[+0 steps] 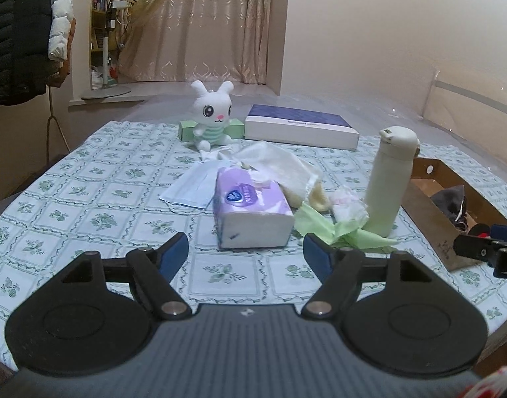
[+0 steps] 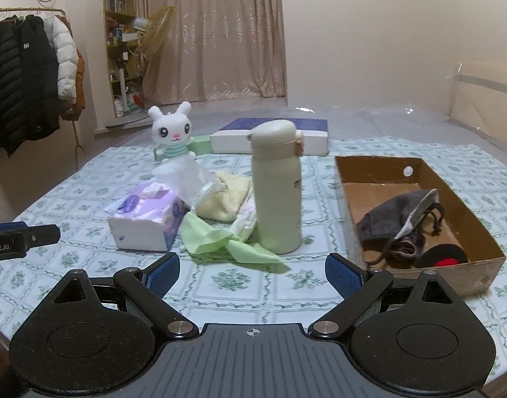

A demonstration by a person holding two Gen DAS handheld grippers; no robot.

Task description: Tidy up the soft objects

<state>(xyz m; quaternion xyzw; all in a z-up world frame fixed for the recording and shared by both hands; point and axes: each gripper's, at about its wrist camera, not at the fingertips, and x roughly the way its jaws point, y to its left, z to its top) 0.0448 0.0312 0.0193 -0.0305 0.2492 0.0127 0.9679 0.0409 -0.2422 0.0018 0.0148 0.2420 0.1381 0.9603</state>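
Both grippers hover low over the near edge of the table (image 1: 71, 199), jaws spread and nothing between them: the left gripper (image 1: 246, 252) faces the tissue pack (image 1: 250, 212), the right gripper (image 2: 253, 273) faces the bottle (image 2: 277, 192) and the green cloth (image 2: 233, 245) at its foot. Each points gently downward, roughly level across, well short of any object.

I judge this an approach between placements. The cardboard box (image 2: 478, 265) on the right already holds a grey pouch (image 2: 389, 219) and a dark red-and-black item, so part of the sorting looks done. Soft things left on the table sit in a cluster past the fingertips: green cloth nearest, a crumpled white wad (image 1: 348, 205) touching the bottle, a yellowish towel (image 1: 286, 169) behind the tissues, a flat white sheet (image 1: 190, 189) to the left, and the plush rabbit (image 1: 212, 116) farthest back.

Next, I'd pick the green cloth with my right, pinching a raised fold without tipping the upright bottle beside it.
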